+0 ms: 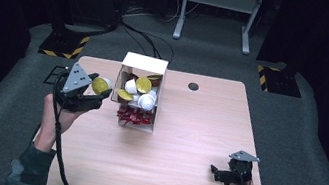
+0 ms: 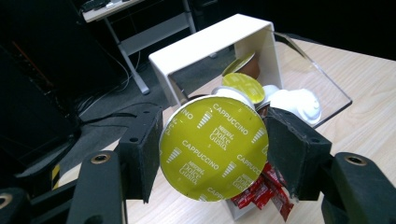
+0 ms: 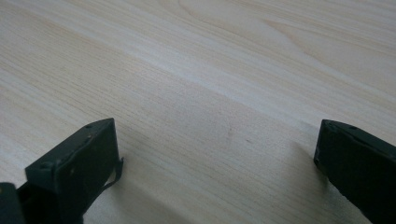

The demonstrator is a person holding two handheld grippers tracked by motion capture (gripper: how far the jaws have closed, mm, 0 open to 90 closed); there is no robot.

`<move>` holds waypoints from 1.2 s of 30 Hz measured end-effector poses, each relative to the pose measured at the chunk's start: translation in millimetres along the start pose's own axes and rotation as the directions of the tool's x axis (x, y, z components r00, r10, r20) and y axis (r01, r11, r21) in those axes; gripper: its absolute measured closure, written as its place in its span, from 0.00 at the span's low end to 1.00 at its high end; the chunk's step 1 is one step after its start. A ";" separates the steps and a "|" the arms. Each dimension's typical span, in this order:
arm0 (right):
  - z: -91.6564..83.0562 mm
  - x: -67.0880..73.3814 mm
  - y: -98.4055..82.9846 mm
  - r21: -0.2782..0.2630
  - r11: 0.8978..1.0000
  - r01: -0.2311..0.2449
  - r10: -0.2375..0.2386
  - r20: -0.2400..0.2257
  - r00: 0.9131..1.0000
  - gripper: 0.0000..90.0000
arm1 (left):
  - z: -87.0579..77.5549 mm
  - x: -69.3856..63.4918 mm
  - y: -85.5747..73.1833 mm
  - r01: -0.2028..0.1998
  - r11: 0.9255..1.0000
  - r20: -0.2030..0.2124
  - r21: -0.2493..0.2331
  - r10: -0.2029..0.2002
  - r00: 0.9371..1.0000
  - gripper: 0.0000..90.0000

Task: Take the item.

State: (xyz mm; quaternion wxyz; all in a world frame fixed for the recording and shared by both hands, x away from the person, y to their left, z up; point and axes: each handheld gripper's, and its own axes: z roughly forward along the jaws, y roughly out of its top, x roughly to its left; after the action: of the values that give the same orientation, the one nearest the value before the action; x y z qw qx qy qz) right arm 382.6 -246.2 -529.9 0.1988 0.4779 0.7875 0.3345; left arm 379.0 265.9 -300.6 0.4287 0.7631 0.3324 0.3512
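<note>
Dark floor and cables are seen around a pale wooden table (image 1: 184,141) in the high view. A white box (image 1: 139,93) of capsules lies at 11 o'clock of the table's middle; just beside its 9 o'clock wall, the left gripper (image 1: 97,89) is closed on a yellow-lidded coffee capsule (image 1: 99,85). Bare wood is left toward 3 o'clock, where the right gripper (image 1: 216,173) rests near the 5 o'clock edge.

From the left gripper view, the capsule (image 2: 215,149) is clamped between both jaws, the box (image 2: 219,51) at 12 o'clock.

From the right gripper view, jaws are spread wide over bare wood (image 3: 210,93), nothing between them.
</note>
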 end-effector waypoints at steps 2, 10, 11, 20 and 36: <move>-0.3 0.1 0.0 0.000 1.000 -0.002 0.002 -0.006 1.000 0.00 | -0.8 1.7 -4.1 0.006 1.000 -0.004 0.003 -0.006 1.000 0.43; -0.1 -0.2 -0.1 0.001 1.000 0.002 -0.002 -0.002 1.000 0.00 | -5.0 7.4 -17.2 0.025 1.000 -0.021 0.016 -0.025 0.999 0.43; -0.2 -0.1 -0.1 -0.001 1.000 0.002 -0.002 -0.004 1.000 0.00 | -5.3 8.5 -19.0 0.024 1.000 -0.023 0.019 -0.024 0.999 0.43; 0.0 0.0 0.0 0.000 1.000 0.000 0.000 0.000 1.000 0.00 | -7.0 13.5 -34.6 0.048 0.998 -0.038 0.033 -0.047 0.998 0.43; -0.1 -0.1 0.0 0.001 1.000 0.002 -0.002 0.000 1.000 0.00 | -3.5 18.7 -64.6 0.100 0.992 -0.043 0.073 -0.097 0.994 0.43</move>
State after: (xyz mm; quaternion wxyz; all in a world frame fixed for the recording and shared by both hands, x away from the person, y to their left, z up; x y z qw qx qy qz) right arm 382.6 -246.3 -529.9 0.1989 0.4770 0.7882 0.3342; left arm 372.7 309.1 -351.9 0.4099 0.7543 0.3911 0.3318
